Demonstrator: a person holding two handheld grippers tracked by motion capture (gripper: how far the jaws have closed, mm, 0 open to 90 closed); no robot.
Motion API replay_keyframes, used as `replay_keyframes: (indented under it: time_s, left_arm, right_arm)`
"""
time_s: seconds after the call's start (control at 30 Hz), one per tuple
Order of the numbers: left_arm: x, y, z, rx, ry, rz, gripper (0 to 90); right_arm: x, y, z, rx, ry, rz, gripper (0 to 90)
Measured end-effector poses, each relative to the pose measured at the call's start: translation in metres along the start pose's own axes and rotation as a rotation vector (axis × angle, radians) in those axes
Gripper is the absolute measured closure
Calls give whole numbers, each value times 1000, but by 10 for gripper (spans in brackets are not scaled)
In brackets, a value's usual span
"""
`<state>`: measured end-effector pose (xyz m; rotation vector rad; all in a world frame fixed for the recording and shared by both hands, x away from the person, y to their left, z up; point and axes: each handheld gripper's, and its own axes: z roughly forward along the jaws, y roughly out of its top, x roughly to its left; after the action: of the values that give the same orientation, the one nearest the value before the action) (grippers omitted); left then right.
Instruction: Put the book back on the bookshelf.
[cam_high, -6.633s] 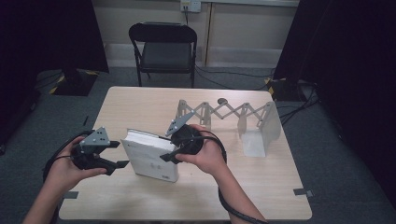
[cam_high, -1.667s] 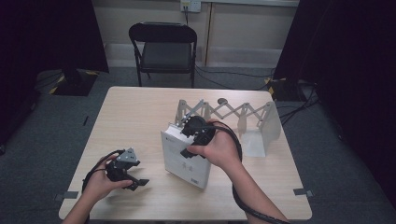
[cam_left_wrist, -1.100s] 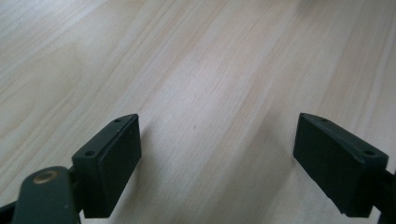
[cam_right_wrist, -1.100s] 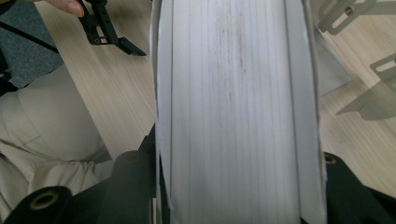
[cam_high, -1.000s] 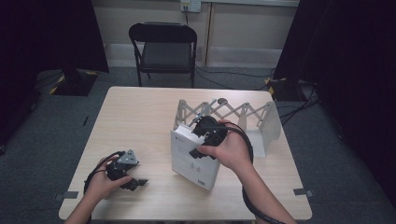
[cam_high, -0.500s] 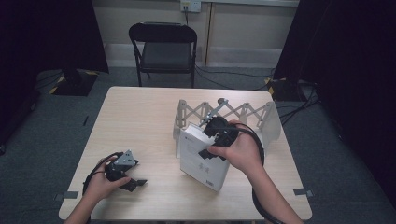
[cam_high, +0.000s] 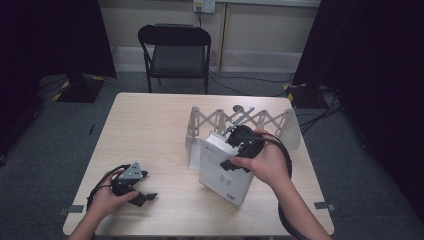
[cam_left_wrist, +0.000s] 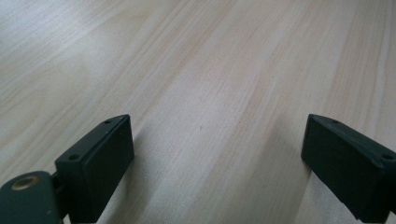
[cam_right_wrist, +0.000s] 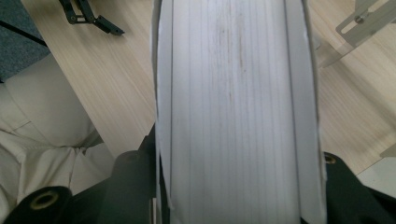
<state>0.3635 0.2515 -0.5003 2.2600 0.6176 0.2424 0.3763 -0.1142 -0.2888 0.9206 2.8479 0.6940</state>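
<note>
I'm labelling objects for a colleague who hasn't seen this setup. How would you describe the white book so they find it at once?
On the light wooden table, look right of centre, just in front of the grey metal folding rack. The white book is tilted there, clamped across its thickness by the right gripper. It is the one thick white block with visible page edges.
</note>
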Motion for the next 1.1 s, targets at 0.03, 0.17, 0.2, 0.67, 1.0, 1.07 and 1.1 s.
replay_keyframes:
  time_s: [0.03,0.17,0.2,0.67,1.0,1.07,1.1]
  left_arm:
    - [0,0,0,-6,-3,-4,85]
    - [-1,0,2,5,-12,15,24]
    - [-1,0,2,13,-13,16,24]
    - [-3,1,4,15,-5,9,0]
    - [-3,1,4,14,-4,8,0]
    - [-3,1,4,14,-4,8,0]
    - [-3,1,4,12,-5,8,0]
  right_arm:
    - [0,0,0,0,0,0,537]
    - [-3,-6,-2,1,0,5,537]
    - [-3,-7,-3,2,-2,8,537]
    - [-15,-26,-13,0,-18,52,537]
    - [-19,-34,-21,10,-40,69,537]
    - [-20,-37,-23,6,-41,79,537]
    - [-21,-38,-23,6,-41,82,537]
